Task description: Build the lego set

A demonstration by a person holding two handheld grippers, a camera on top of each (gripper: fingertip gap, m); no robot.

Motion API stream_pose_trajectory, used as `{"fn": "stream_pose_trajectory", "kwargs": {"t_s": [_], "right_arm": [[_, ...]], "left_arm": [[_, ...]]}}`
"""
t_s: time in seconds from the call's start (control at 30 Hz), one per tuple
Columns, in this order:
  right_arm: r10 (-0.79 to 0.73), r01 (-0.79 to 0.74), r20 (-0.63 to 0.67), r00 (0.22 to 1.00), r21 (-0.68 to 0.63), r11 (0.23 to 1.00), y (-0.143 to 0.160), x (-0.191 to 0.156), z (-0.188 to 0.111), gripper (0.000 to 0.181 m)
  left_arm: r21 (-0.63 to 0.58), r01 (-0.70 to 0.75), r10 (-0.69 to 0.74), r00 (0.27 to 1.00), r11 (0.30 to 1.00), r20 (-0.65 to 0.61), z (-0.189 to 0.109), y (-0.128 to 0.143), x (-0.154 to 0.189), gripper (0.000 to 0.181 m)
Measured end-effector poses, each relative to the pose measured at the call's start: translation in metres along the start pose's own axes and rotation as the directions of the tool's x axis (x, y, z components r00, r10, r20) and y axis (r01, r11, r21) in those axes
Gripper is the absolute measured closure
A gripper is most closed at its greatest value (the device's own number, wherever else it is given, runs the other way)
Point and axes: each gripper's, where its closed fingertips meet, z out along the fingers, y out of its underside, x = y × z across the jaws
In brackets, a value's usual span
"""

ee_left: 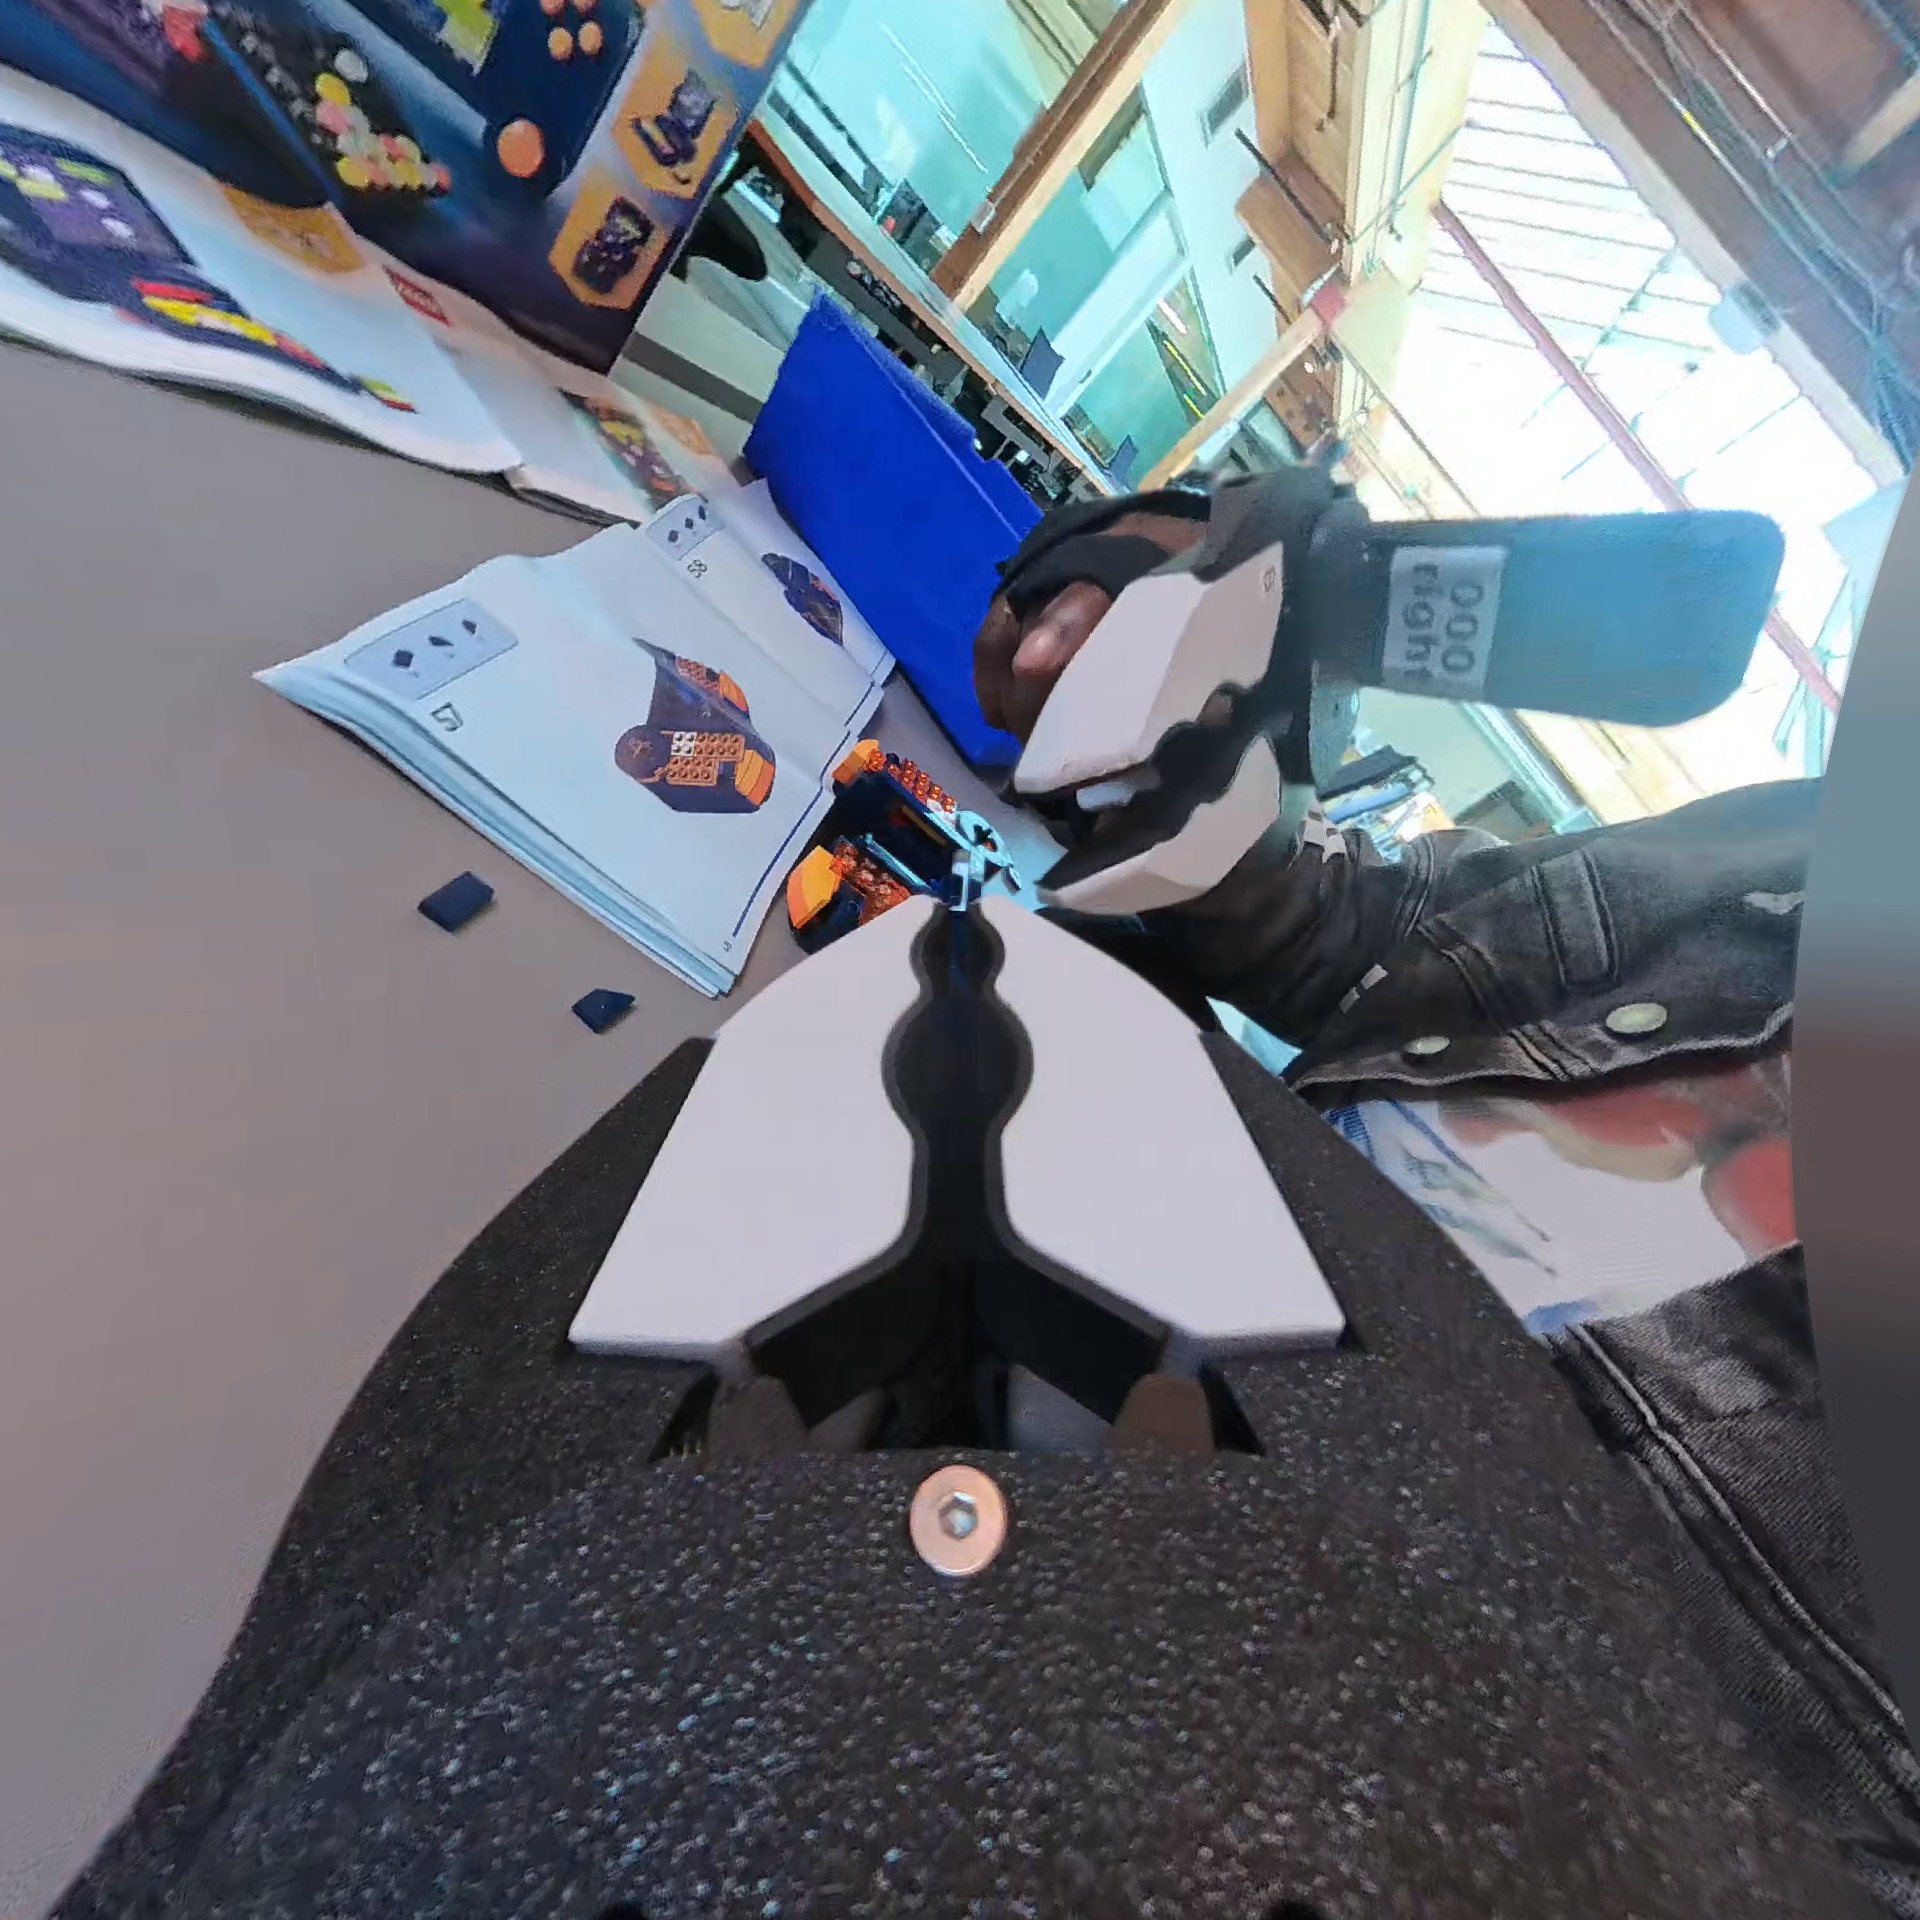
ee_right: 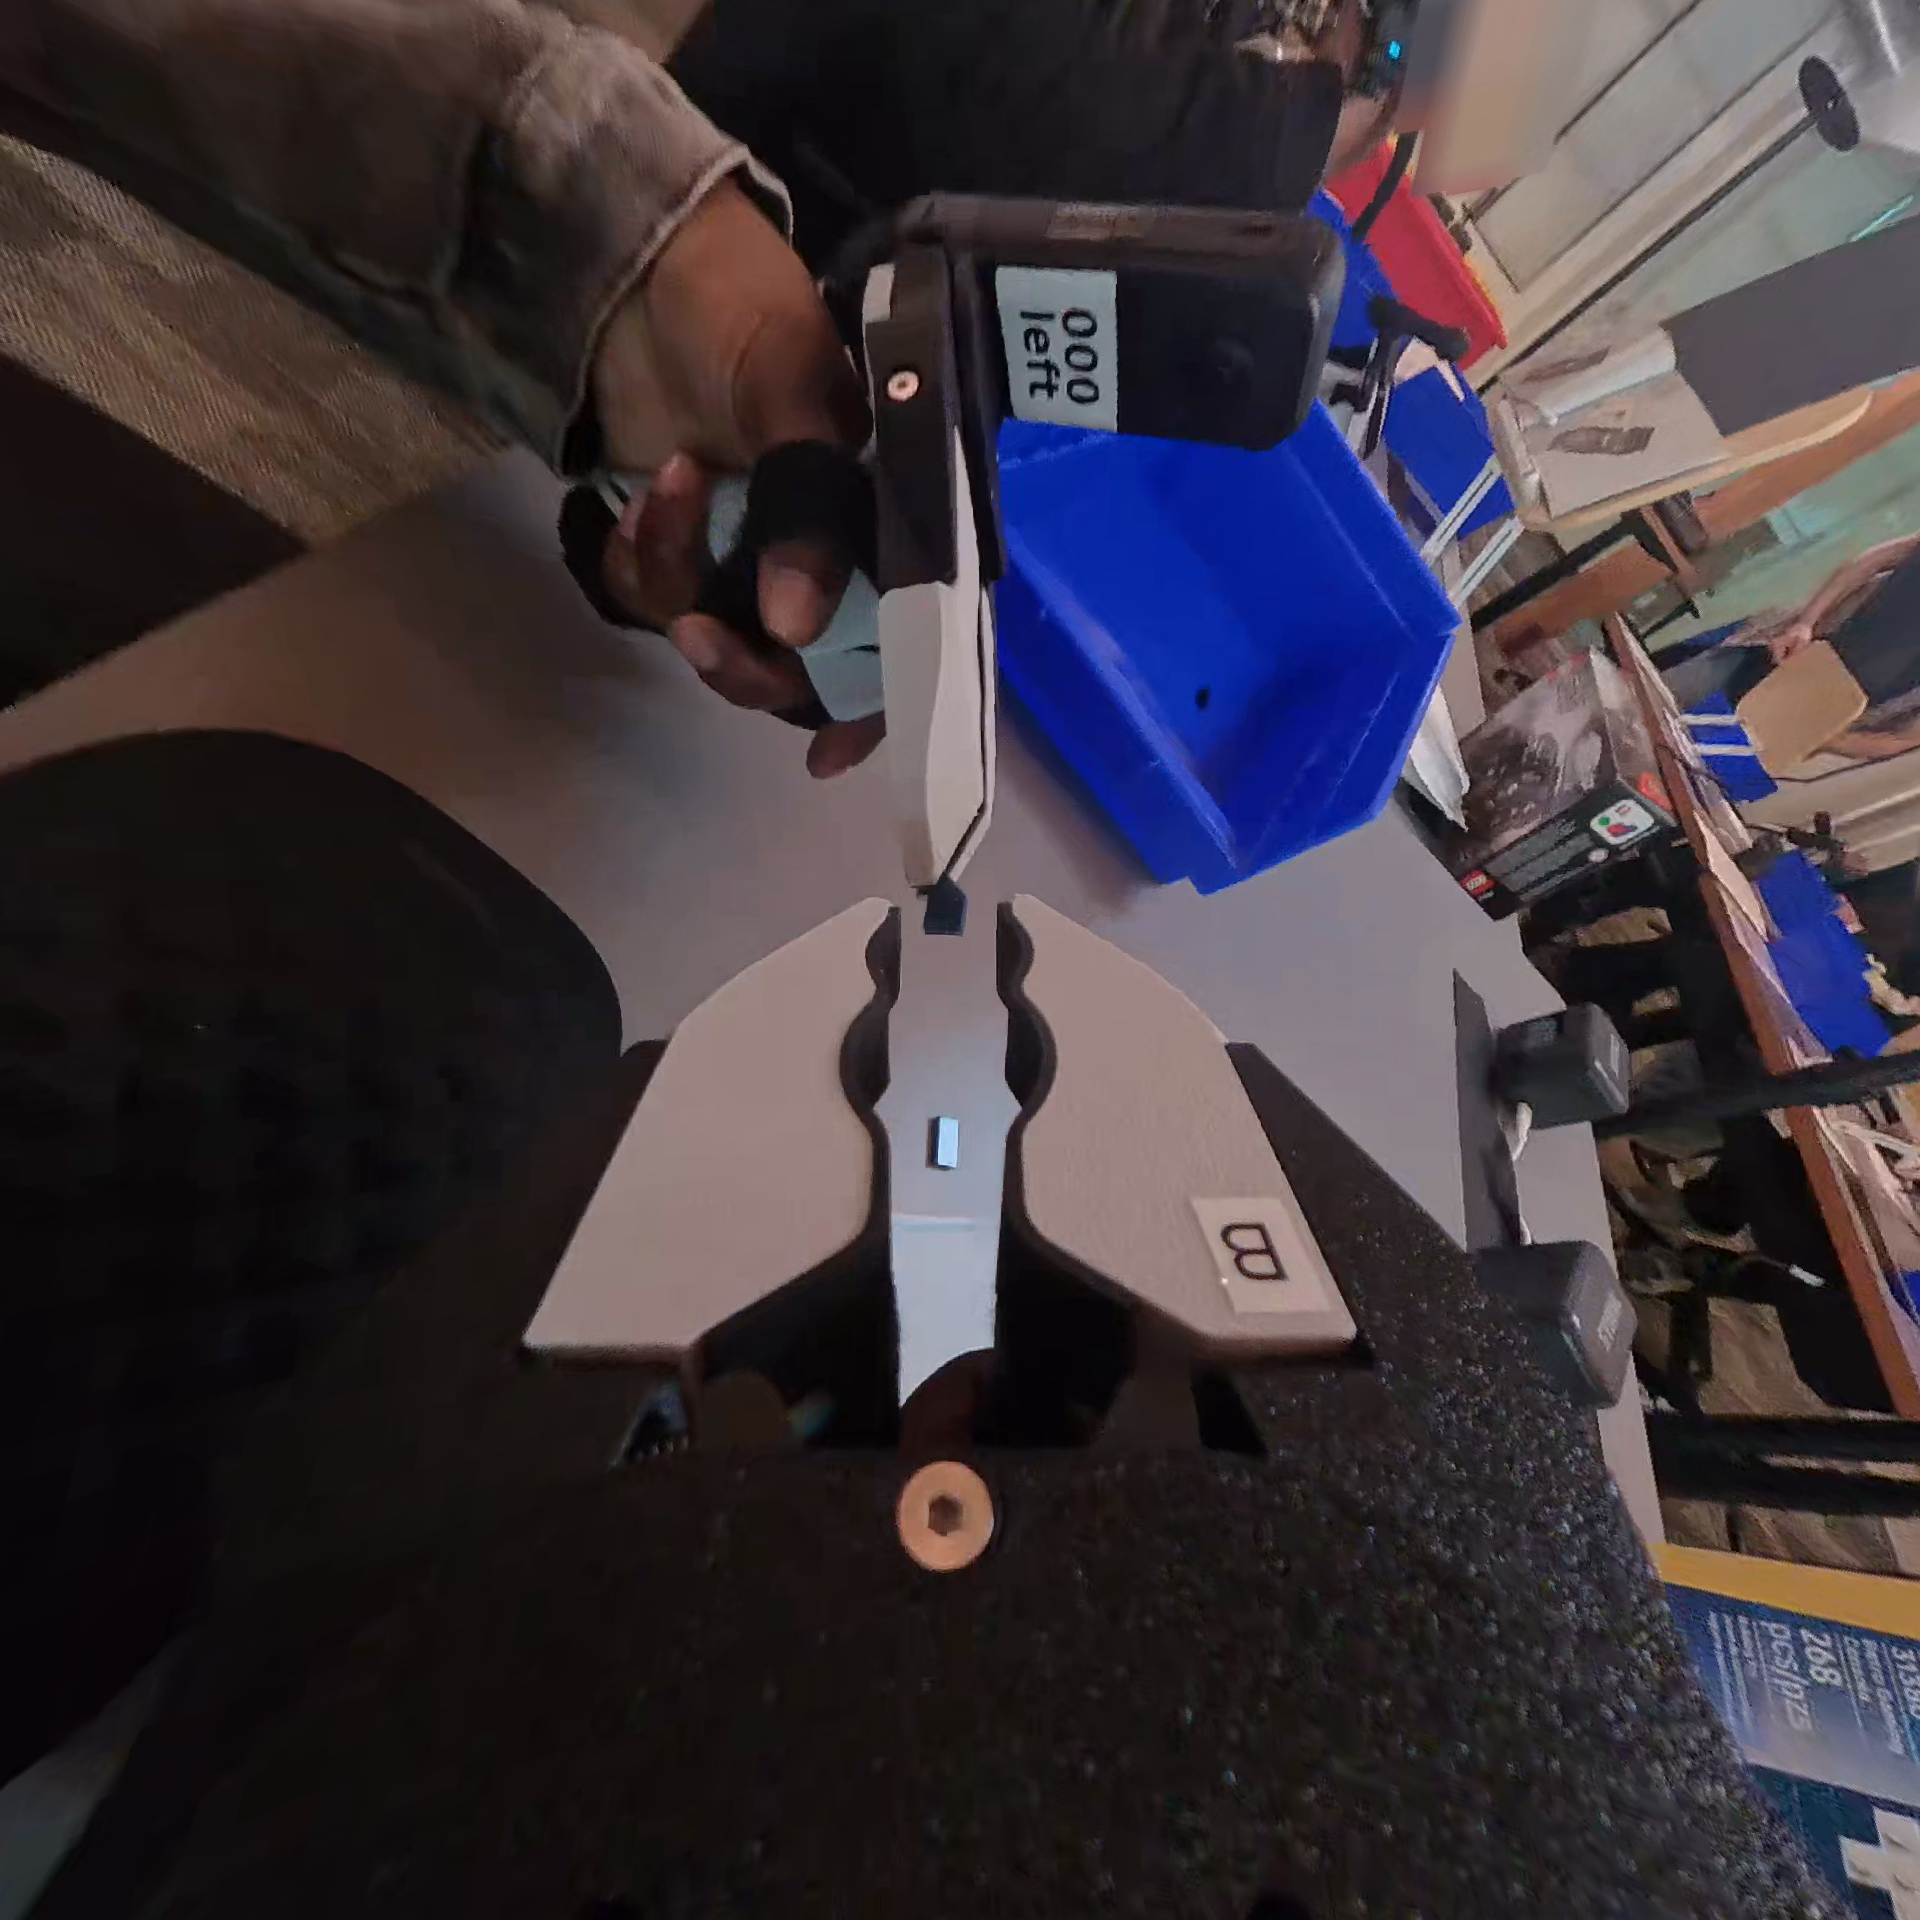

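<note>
My left gripper (ee_left: 961, 906) is shut on a small dark blue lego piece (ee_right: 943, 910), pinched at its fingertips. In the right wrist view the left gripper (ee_right: 940, 878) points down toward my right gripper (ee_right: 945, 920). The right gripper is open, and its jaws stand on either side of the piece with a gap on both sides. In the left wrist view the right gripper (ee_left: 1039, 836) hovers just beyond my left fingertips, over the orange and dark blue lego build (ee_left: 883, 847) on the table. A small grey piece (ee_right: 943, 1143) lies on the table below the right gripper.
An open instruction booklet (ee_left: 623, 727) lies left of the build. Two loose dark blue tiles (ee_left: 457, 899) (ee_left: 603, 1008) lie in front of it. A blue bin (ee_right: 1195, 644) stands behind, and the lego box (ee_left: 499, 125) stands at the far left. A person's jacket sleeve (ee_left: 1507, 966) is at the right. The tips of both grippers are at nearly the same place.
</note>
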Motion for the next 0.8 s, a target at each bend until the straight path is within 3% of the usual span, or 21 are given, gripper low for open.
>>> {"fn": "stream_pose_trajectory", "kwargs": {"t_s": [0.37, 0.47, 0.53, 0.6, 0.67, 0.73, 0.8], "right_arm": [[-0.023, 0.02, -0.028, 0.999, -0.092, 0.996, 0.014, 0.0, 0.015, 0.174], [0.076, -0.073, 0.034, 0.997, -0.095, 0.993, 0.018, -0.002, 0.016, 0.174], [0.255, -0.235, 0.106, 0.961, -0.174, 0.956, 0.036, -0.003, 0.018, 0.174], [0.423, -0.368, 0.19, 0.886, -0.268, 0.89, 0.051, -0.01, 0.024, 0.174], [0.519, -0.418, 0.242, 0.82, -0.365, 0.832, 0.062, -0.02, 0.035, 0.174], [0.533, -0.396, 0.268, 0.803, -0.428, 0.812, 0.07, -0.029, 0.047, 0.174], [0.5, -0.34, 0.267, 0.823, -0.473, 0.813, 0.079, -0.032, 0.055, 0.174]], "left_arm": [[0.035, 0.08, -0.079, 0.996, 0.996, -0.036, 0.004, 0.001, -0.001, 0.179], [0.038, 0.011, -0.01, 0.999, 0.999, -0.033, 0.001, -0.001, -0.001, 0.172], [0.049, -0.161, 0.158, 0.985, 0.986, 0.074, -0.011, -0.008, -0.013, 0.16], [0.067, -0.418, 0.39, 0.885, 0.906, 0.254, -0.026, -0.02, -0.031, 0.158], [0.113, -0.624, 0.533, 0.736, 0.774, 0.417, -0.039, -0.036, -0.039, 0.149], [0.182, -0.775, 0.609, 0.597, 0.605, 0.522, -0.048, -0.048, -0.031, 0.149], [0.269, -0.837, 0.608, 0.534, 0.476, 0.587, -0.058, -0.056, -0.021, 0.151]]}}
